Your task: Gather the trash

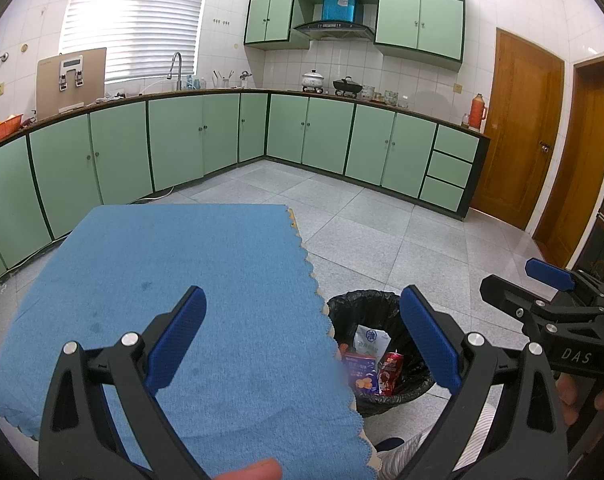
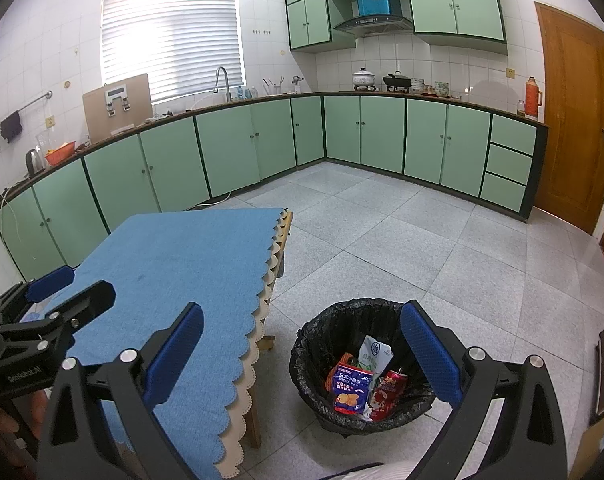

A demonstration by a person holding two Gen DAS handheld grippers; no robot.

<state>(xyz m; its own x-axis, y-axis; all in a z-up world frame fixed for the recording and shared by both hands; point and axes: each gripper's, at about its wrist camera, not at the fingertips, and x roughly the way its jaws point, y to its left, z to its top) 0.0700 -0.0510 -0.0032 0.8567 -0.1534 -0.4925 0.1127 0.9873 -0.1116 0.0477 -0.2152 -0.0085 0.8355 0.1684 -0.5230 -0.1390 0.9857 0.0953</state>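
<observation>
Both black blue-padded grippers, left gripper (image 1: 302, 340) and right gripper (image 2: 302, 354), gape wide and empty; black-lined round trash bin (image 2: 321, 344), lower centre, holds wrappers.

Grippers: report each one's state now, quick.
Left gripper: open, holding nothing, above the blue cloth.
Right gripper: open, holding nothing, above the trash bin.

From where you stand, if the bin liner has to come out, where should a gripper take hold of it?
Grip the black liner at its folded-over rim, coming from above on the near-right side, probably with the right gripper. The rim bunches outward there, and the table crowds the left.
</observation>
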